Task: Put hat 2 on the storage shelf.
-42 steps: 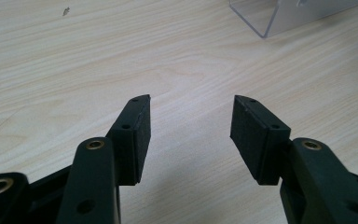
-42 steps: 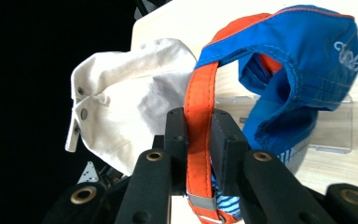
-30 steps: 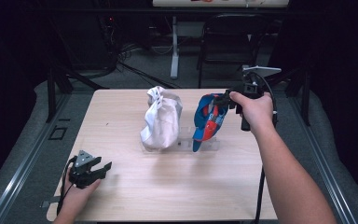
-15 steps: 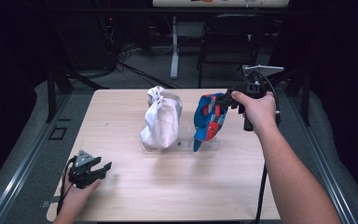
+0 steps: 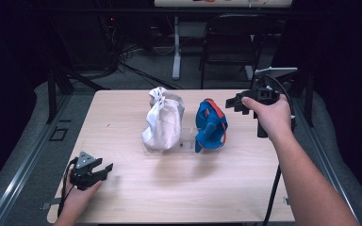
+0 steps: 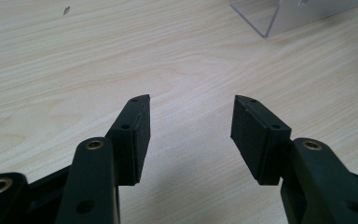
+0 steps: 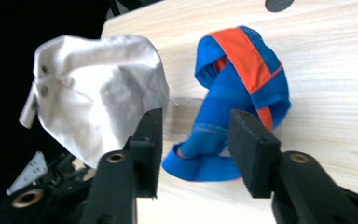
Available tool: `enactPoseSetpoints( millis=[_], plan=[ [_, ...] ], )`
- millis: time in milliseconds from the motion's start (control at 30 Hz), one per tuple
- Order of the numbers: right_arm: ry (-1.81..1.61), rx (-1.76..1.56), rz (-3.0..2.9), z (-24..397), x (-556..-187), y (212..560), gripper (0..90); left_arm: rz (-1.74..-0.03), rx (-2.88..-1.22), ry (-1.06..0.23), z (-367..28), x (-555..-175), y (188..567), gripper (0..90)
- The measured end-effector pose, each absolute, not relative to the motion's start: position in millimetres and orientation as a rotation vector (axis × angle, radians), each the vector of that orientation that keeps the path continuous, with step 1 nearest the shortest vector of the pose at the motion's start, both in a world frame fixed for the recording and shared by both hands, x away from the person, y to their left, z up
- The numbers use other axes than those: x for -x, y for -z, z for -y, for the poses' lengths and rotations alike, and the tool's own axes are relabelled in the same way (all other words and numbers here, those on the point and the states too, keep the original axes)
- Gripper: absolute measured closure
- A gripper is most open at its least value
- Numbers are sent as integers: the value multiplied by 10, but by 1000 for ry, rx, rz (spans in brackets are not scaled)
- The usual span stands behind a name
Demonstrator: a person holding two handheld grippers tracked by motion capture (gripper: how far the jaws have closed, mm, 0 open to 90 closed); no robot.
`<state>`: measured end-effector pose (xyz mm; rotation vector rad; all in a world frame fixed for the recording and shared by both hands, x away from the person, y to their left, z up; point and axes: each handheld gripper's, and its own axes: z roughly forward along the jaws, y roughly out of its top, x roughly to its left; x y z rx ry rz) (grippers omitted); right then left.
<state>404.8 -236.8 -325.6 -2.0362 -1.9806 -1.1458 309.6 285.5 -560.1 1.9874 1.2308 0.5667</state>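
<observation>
Parted black fingers (image 7: 256,154) frame a blue-and-orange garment (image 7: 242,88) beside white cloth (image 7: 102,98), seemingly apart from both.

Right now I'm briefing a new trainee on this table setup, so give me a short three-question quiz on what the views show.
1. True or false: the right gripper is clamped on the blue and orange garment.
2. Which garment lies nearer the left gripper: A) the white garment, B) the blue and orange one?
3. Fill in: both garments are draped over a clear ____ stand on the wooden table.

Key: 1. False; its jaws have just been opening and stand apart, off the garment, with nothing between them. 2. A. 3. Plastic.
</observation>
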Motion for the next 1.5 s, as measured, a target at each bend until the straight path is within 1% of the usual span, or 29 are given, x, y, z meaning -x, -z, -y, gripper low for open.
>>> enactPoseSetpoints(
  millis=[133,333,500,700,800,1267,1500],
  plan=[
    [1134,2012,2040,2397,-3962,3327,508,-1230,-1994,-572,-2855,-3101,5603,471],
    [1175,2006,2071,2478,-3815,3498,493,-1236,-1991,-574,-2853,-3098,5605,470],
    [1212,1970,2096,2507,-3670,3635,490,-1239,-1998,-569,-2850,-3104,5605,465],
    [1286,1909,2121,2518,-3454,3895,489,-1244,-2005,-567,-2843,-3106,5609,462],
    [1331,1919,2136,2530,-3324,4013,489,-1240,-2001,-572,-2834,-3106,5618,462],
    [1323,2009,2260,2516,-2851,4572,492,-1232,-1998,-572,-2829,-3106,5620,461],
    [1342,2040,2297,2477,-2713,4908,514,-1220,-1997,-577,-2808,-3100,5618,455]
  ],
)
